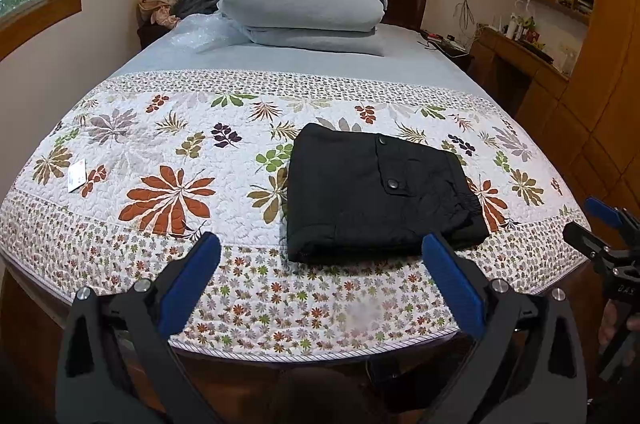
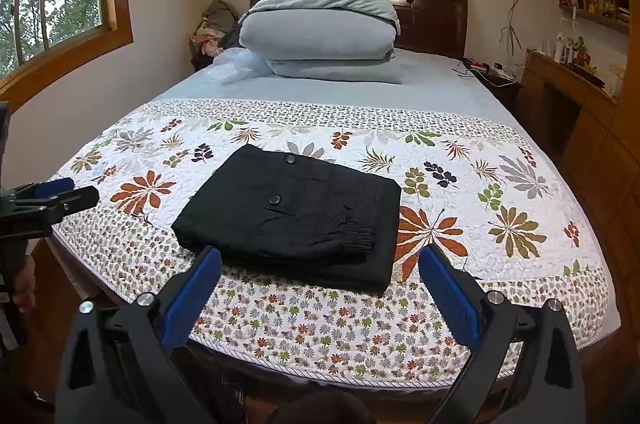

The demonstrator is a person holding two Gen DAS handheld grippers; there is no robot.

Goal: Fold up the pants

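The black pants (image 1: 372, 191) lie folded in a compact rectangle on the leaf-patterned quilt (image 1: 168, 151); left gripper (image 1: 320, 264) and right gripper (image 2: 320, 272) hang spread and empty off the bed's foot, likely because folding looks finished.

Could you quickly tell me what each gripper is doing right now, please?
Left gripper: open, holding nothing.
Right gripper: open, holding nothing; folded black pants lie ahead.

Black tongs (image 1: 320, 248), blue pads (image 1: 188, 284), silver screws.
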